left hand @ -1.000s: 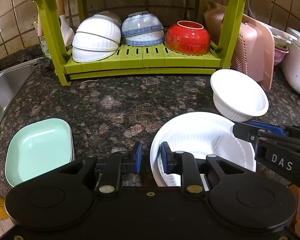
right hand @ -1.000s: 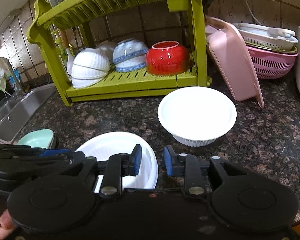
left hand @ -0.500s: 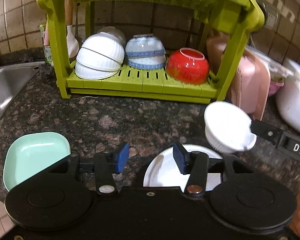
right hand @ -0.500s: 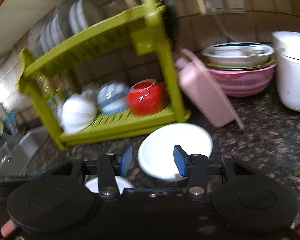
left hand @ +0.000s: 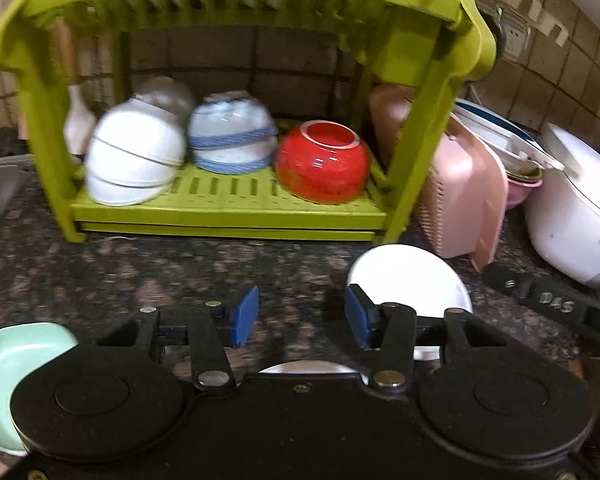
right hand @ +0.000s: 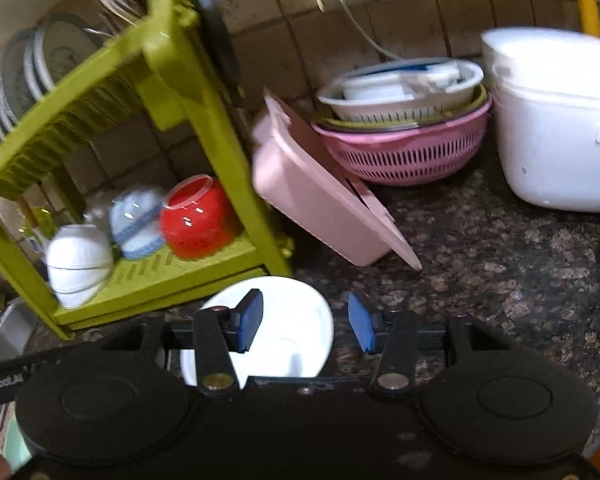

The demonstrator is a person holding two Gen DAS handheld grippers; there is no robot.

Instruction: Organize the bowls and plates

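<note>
1. The left gripper (left hand: 300, 320) stands wide open with nothing between its blue pads; only the rim of a white plate (left hand: 312, 368) shows at its base, just under the jaws.
2. The right gripper (right hand: 304, 322) is also wide open and empty. A white bowl (right hand: 288, 328) sits upright on the counter (right hand: 480, 264), just ahead and to the left, with the left pad over its rim.
3. From the left gripper the bowl (left hand: 410, 280) lies ahead to the right, so the right hand looks nearer. Being round, it has no long axis; a pinch on its rim seems the likely move.
4. A mint dish (left hand: 16, 364) lies empty at the near left.
5. Farther back, the green rack (left hand: 228, 208) holds upturned white bowls (left hand: 134, 160), a blue-banded bowl (left hand: 230, 136) and a red bowl (left hand: 322, 164) on its lower shelf, and plates (right hand: 40, 64) on edge above.
6. Right of the rack, a pink basket (right hand: 404, 152) holds nested strainers.
</note>
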